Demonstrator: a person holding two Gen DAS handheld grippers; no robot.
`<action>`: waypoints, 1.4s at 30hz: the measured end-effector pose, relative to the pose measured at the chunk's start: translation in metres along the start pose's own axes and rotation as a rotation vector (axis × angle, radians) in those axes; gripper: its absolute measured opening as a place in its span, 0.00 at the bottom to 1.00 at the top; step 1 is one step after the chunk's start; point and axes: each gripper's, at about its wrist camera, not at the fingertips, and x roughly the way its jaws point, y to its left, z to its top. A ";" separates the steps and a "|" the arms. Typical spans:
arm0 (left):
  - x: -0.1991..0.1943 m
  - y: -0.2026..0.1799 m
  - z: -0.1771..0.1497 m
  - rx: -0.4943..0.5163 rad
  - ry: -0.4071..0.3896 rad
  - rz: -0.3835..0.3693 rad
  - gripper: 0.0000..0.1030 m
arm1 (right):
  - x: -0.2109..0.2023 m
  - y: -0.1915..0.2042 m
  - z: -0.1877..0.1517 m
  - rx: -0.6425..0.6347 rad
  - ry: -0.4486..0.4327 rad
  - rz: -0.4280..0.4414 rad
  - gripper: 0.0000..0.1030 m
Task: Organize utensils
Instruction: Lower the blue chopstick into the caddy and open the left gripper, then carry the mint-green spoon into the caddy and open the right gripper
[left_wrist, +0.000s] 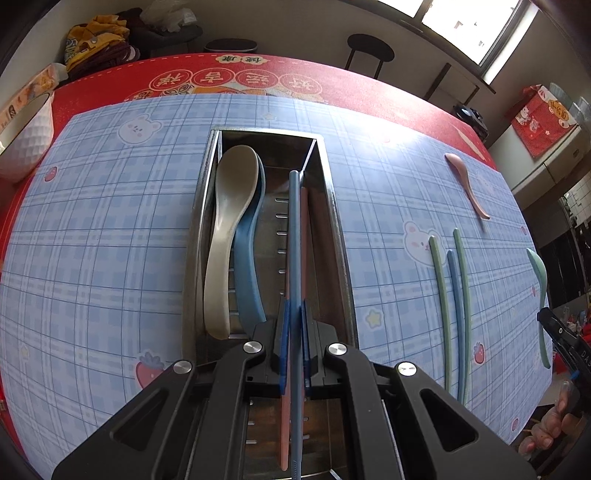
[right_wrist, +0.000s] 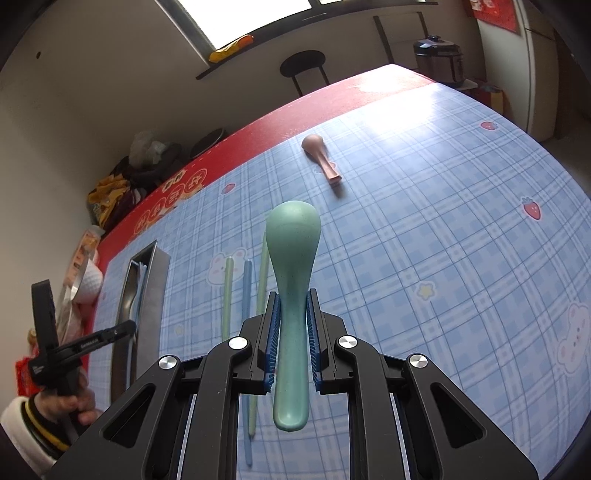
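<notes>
Across the table we see a blue plaid mat (left_wrist: 110, 221) printed with bears and strawberries, laid over a red cloth (left_wrist: 303, 70) with round characters, with a window and a black stool (left_wrist: 369, 50) behind.

On the mat stands our steel utensil tray (left_wrist: 332, 206), a long metal box with a slotted floor. Against its left wall lie a cream spoon (left_wrist: 225, 229) and a blue spoon (left_wrist: 247, 266), the cream one partly over the blue one, bowls toward the far end. Toward its right wall lies a pink chopstick (left_wrist: 304, 236).

We have the left gripper (left_wrist: 293, 332) clenched on a blue chopstick (left_wrist: 293, 240), which runs lengthwise over the tray, just beside the pink one; whether its far tip touches the floor we cannot tell.

Right of the tray, well apart from it, three chopsticks lie on the mat side by side: a green chopstick (left_wrist: 441, 295), a second blue chopstick (left_wrist: 456, 306) between, and another green chopstick (left_wrist: 463, 295). Farther back lies a pink spoon (right_wrist: 321, 157), alone.

We grip a green spoon (right_wrist: 293, 266) in the right gripper (right_wrist: 293, 325), its pads (right_wrist: 271, 325) pressed on the handle, bowl pointing away, above the mat near the three chopsticks.

At the table's left edge sits a white textured bowl (left_wrist: 26, 140).
</notes>
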 end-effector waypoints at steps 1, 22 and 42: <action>0.002 -0.001 0.000 0.006 0.006 0.003 0.06 | 0.000 -0.001 -0.001 0.003 0.002 -0.001 0.14; -0.032 -0.005 -0.011 0.036 -0.048 0.003 0.20 | -0.003 0.010 -0.003 -0.009 0.021 0.035 0.14; -0.100 0.055 -0.056 -0.073 -0.185 0.102 0.88 | 0.060 0.139 -0.004 -0.192 0.184 0.176 0.14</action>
